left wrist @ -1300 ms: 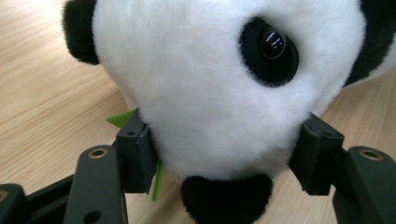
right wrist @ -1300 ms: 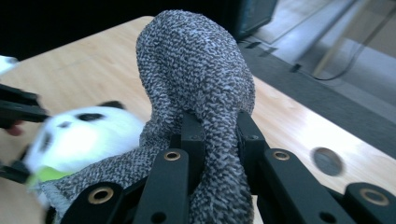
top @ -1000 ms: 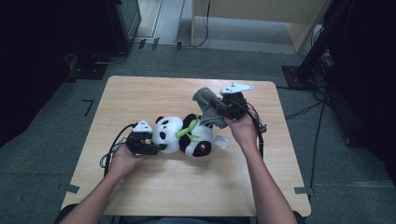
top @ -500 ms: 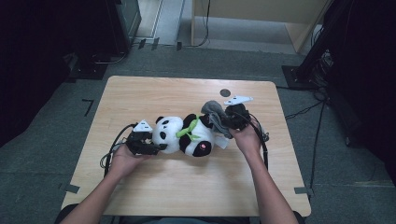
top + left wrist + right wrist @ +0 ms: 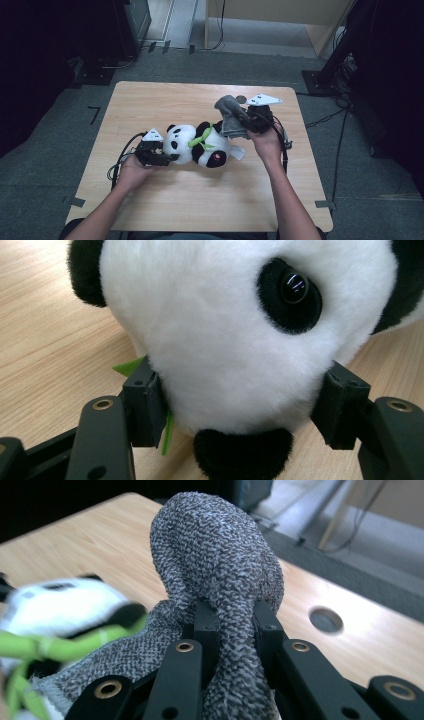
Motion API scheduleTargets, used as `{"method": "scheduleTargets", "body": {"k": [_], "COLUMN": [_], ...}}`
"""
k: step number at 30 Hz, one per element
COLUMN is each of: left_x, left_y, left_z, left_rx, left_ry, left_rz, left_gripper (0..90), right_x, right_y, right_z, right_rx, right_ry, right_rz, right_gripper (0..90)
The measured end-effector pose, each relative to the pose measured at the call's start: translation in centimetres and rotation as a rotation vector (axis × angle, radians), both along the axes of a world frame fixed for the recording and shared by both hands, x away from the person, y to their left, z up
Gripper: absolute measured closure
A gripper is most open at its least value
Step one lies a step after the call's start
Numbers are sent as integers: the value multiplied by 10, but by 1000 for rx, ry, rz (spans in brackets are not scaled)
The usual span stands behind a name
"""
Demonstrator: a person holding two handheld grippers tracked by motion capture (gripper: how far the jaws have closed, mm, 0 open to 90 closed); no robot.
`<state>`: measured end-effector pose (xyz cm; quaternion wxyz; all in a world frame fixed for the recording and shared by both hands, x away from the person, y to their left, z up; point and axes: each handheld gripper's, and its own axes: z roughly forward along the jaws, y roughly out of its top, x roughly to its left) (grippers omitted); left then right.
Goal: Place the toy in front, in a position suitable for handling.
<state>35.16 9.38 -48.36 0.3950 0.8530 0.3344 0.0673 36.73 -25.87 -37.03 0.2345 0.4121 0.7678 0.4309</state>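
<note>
The left gripper (image 5: 240, 405) clamps the head of a plush panda (image 5: 197, 145) lying on its side mid-table; the right gripper (image 5: 235, 625) is pinched tight on a grey knitted sock (image 5: 220, 565), held bunched just above the panda's feet; beneath lies the bare wooden table (image 5: 200, 200).

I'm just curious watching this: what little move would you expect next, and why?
Probably easing the grey sock down toward the panda. The right gripper pinches the sock beside the toy's body, while the left gripper clamps its head against the table.
</note>
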Motion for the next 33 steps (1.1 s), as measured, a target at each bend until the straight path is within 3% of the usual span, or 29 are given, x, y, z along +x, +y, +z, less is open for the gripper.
{"method": "scheduleTargets", "body": {"k": [6,12,15,19,25,28,33], "left_x": [0,0,0,1,1,1,1], "left_y": [0,0,0,-1,-1,0,0], "left_z": [0,0,0,0,1,1,1], "left_rx": [0,-1,-10,-16,-12,-13,-8], "left_ry": [1,0,4,4,2,3,4], "left_rz": [0,-2,3,5,2,2,0], "left_gripper": [343,343,342,343,342,342,343], "right_x": [-1,4,4,2,3,3,4], "right_y": [27,40,34,25,12,5,-7], "right_z": [8,-19,-32,-40,-43,-45,-48], "right_rx": [35,-26,2,-16,-3,-31,-45], "right_ry": [-7,67,67,64,76,68,101], "right_rz": [82,107,102,93,74,58,16], "right_gripper": [788,788,789,789,789,789,790]}}
